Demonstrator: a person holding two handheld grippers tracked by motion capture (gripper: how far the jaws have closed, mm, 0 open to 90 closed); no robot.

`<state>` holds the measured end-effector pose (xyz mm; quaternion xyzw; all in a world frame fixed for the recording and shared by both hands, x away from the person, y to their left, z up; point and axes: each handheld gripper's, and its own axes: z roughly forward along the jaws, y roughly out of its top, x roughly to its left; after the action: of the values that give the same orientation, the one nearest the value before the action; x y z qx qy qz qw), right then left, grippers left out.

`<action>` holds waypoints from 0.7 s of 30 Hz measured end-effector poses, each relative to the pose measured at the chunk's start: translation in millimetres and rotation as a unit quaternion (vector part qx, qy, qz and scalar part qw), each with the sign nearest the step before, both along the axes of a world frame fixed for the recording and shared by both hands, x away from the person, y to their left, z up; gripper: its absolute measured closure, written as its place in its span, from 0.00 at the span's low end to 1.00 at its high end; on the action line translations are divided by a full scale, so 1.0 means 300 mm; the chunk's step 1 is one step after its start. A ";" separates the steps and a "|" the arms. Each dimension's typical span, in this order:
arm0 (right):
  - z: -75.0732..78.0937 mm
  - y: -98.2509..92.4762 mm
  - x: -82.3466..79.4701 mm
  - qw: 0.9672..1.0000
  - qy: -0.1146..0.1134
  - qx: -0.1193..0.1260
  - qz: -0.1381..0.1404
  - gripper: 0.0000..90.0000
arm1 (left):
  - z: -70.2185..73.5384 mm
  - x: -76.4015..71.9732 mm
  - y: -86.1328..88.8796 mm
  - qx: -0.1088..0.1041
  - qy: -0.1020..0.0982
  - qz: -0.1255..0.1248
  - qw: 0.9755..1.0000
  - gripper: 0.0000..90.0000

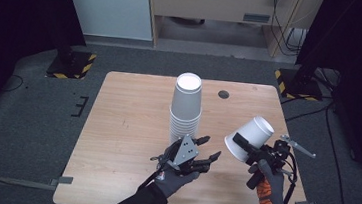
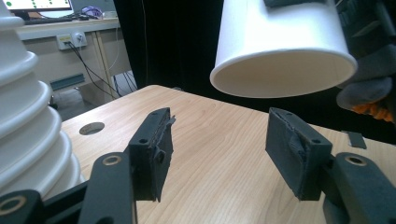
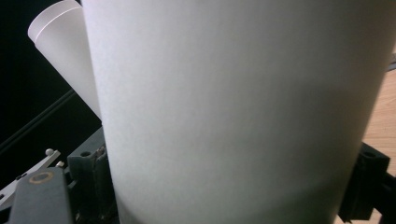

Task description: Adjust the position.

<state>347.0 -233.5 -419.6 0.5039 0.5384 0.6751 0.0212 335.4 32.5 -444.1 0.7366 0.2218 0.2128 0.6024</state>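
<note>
A square wooden table [image 1: 126,127] with a pale, light-grained top stands on grey carpet [image 1: 27,117]. Near its far edge there is a small round cable hole [image 1: 224,94]. A tall stack of white paper cups [image 1: 186,107], set upside down and nested together, stands directly on the tabletop, a little towards the far side of the middle. Small grey tabs [image 1: 65,180] stick out at the near corners.

You work at a wooden table [image 1: 126,127] on grey carpet [image 1: 33,98]; black curtains [image 1: 17,6] flank it; beyond its far edge stands a pale cabinet [image 1: 213,4]; striped stand feet [image 1: 72,65] sit near both far corners.
</note>
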 end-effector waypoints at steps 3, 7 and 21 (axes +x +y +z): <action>-0.004 0.002 0.001 1.000 -0.001 -0.001 0.000 0.16 | -0.005 0.009 -0.012 -0.005 0.001 0.002 1.000 0.45; -0.006 0.003 0.002 1.000 0.001 0.000 0.001 0.16 | -0.013 0.021 -0.023 -0.011 0.001 0.005 1.000 0.45; -0.012 0.014 0.004 1.000 0.005 0.000 0.009 0.16 | -0.019 0.059 -0.078 -0.019 -0.004 0.011 1.000 0.45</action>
<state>348.2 -229.3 -423.2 0.5026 0.5428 0.6727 0.0118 353.1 9.2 -449.9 0.7218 0.2315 0.2178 0.6148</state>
